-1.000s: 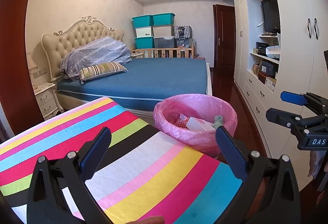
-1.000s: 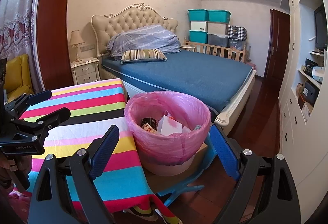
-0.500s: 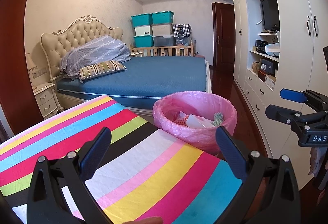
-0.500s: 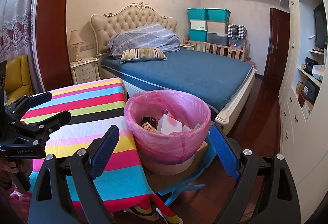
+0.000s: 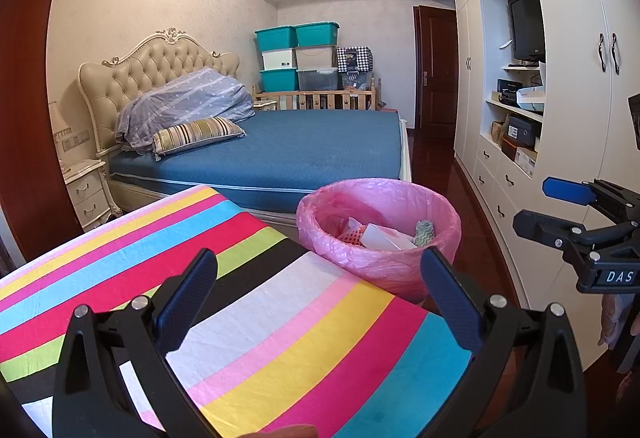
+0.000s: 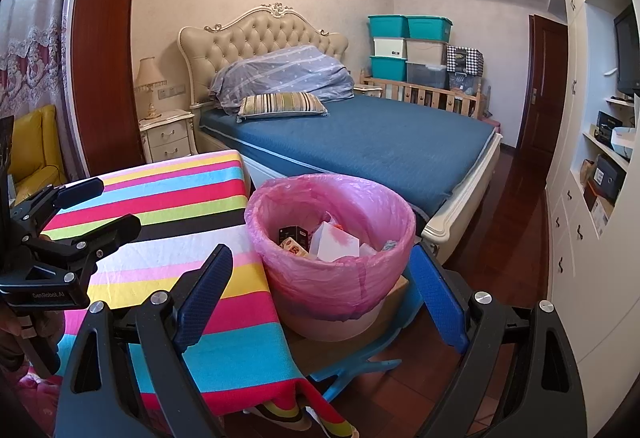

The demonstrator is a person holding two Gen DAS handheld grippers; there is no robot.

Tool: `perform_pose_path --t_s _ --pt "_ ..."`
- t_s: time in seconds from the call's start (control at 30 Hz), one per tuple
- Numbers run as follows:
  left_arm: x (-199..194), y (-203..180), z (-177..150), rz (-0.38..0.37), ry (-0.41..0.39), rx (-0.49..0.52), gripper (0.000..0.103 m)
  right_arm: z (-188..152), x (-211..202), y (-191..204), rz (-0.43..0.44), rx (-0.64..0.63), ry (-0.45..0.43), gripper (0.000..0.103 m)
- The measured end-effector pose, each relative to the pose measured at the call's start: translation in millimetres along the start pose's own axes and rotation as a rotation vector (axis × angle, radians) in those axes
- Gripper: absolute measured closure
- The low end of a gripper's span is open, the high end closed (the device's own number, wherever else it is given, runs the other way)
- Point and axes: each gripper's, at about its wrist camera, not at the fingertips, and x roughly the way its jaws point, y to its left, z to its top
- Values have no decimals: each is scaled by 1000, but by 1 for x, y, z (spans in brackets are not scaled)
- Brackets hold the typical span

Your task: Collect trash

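A bin lined with a pink bag [image 5: 380,234] [image 6: 332,238] stands beside the striped table [image 5: 240,318] [image 6: 172,205]. It holds several pieces of trash: a white carton [image 6: 334,244], a dark printed box [image 6: 294,236] and a crumpled wad [image 5: 424,232]. My left gripper [image 5: 316,302] is open and empty above the table, short of the bin. My right gripper [image 6: 320,302] is open and empty in front of the bin. Each gripper also shows in the other's view, the right one [image 5: 560,205] and the left one [image 6: 92,205], both open.
The bin rests on a cardboard piece over a blue stool [image 6: 360,366]. A bed with a blue cover [image 5: 288,153] lies behind. White wardrobes [image 5: 572,117] line the right wall. A nightstand [image 6: 168,133] and a yellow chair [image 6: 32,149] stand at the left. The floor is dark wood [image 6: 512,230].
Both views have shifted only very slightly. Both grippers stay open and empty, and the bin and its trash have not moved.
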Motion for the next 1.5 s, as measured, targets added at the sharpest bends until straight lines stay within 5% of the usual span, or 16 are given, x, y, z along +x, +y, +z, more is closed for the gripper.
perform_pose_path --t_s 1.5 --pt "1 -1 -4 -16 5 5 5 -2 3 2 7 0 7 18"
